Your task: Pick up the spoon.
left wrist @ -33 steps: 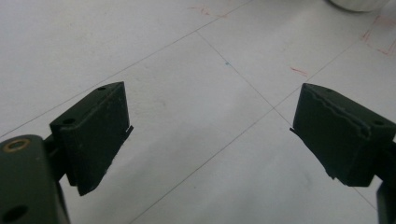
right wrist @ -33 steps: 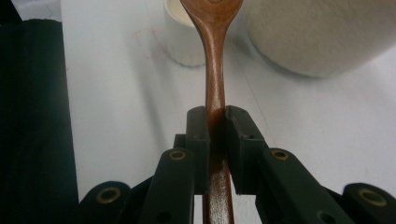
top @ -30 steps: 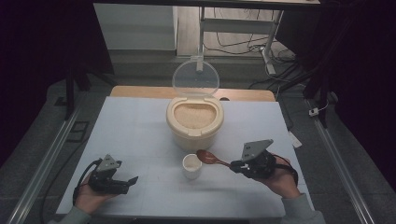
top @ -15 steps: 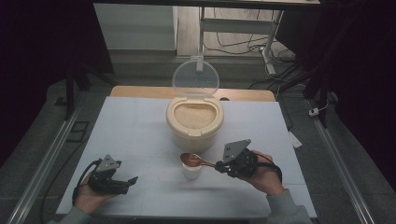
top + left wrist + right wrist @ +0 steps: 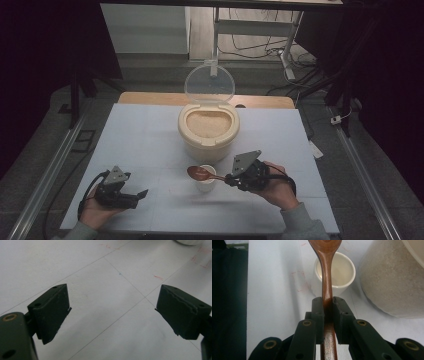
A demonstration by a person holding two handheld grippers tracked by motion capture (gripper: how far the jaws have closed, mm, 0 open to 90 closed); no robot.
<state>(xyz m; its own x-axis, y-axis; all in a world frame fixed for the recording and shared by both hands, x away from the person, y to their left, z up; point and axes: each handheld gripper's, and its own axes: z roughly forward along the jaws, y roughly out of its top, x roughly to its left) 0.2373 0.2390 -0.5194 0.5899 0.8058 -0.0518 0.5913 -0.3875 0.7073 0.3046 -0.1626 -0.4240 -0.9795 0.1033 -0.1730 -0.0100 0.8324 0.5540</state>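
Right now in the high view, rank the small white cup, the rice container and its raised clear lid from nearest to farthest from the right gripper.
Measured from the right gripper, which is shut on the wooden spoon:
1. Small white cup, just to its left, under the spoon's bowl.
2. Rice container, behind the cup, mid-table.
3. Clear lid, standing open at the container's far edge.

The big tub (image 5: 208, 131) of rice is sitting in the middle of the tabletop (image 5: 140, 145) with its lid (image 5: 209, 83) standing up behind it, the little cup (image 5: 205, 178) is sitting just in front of it, and the spoon (image 5: 202, 174) is hanging over the cup.
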